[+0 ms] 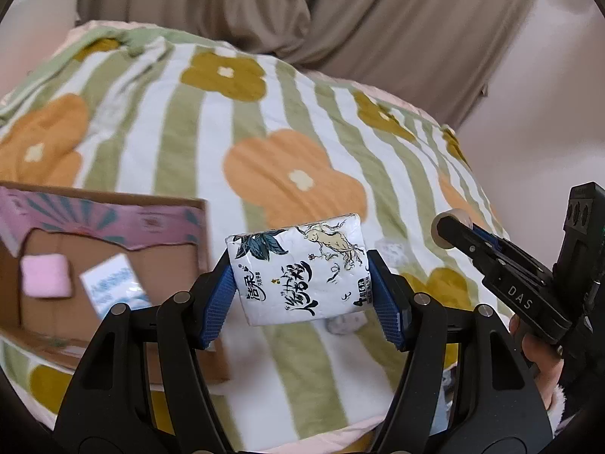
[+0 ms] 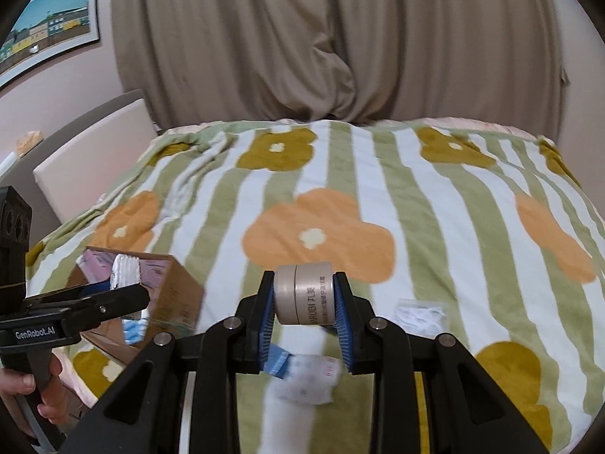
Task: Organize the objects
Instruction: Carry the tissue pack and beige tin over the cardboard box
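My left gripper point(image 1: 300, 283) is shut on a white tissue pack point(image 1: 298, 268) with black lettering, held above the flowered blanket just right of an open cardboard box point(image 1: 113, 242). The box holds a pink pad point(image 1: 46, 276) and a blue-and-white packet point(image 1: 113, 283). My right gripper point(image 2: 304, 299) is shut on a beige tape roll point(image 2: 304, 293), held above the blanket. In the left wrist view the right gripper point(image 1: 453, 232) shows at the right with the roll point(image 1: 440, 230). In the right wrist view the left gripper point(image 2: 124, 287) hangs over the box point(image 2: 170, 295).
Small white packets lie on the blanket point(image 2: 419, 312), point(image 2: 306, 378), with a blue item point(image 2: 278, 363) below the right gripper. The striped blanket point(image 2: 378, 189) covers a bed. A beige curtain point(image 2: 332, 38) hangs behind; a headboard point(image 2: 94, 159) stands left.
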A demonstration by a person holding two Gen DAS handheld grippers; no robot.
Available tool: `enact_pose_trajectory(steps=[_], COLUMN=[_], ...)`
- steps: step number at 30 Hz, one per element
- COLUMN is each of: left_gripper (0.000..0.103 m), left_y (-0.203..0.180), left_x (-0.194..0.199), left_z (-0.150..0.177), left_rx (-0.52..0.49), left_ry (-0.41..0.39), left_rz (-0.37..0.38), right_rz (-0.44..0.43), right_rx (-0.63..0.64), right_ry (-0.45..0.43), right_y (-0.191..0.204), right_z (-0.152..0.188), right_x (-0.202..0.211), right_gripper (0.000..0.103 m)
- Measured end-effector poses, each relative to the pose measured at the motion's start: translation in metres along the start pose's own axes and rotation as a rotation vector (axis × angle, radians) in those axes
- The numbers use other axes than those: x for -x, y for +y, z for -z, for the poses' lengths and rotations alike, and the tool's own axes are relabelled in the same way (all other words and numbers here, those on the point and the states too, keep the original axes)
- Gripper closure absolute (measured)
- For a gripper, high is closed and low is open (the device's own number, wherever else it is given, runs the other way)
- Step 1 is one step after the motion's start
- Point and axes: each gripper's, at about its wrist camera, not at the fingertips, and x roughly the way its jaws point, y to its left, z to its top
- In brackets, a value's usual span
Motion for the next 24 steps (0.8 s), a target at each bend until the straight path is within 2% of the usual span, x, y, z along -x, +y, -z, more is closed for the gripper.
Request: enact_pose_trajectory(steps=[11,24], left_gripper=[0.04,0.04], left_y=[0.075,0.178], left_x=[0.044,0.065], left_z=[-0.001,0.018], left_rx=[0.068,0.148], left_ry=[-0.045,-0.033], left_rz=[-0.089,-0.217], right_rz=[-0.105,-0.201], right_rx=[0.099,0.174], right_ry=[0.01,0.105], right_y=[0.087,0.177], right_z=[-0.014,0.004], right_x=[-0.02,-0.075], right_gripper=[0.076,0.076])
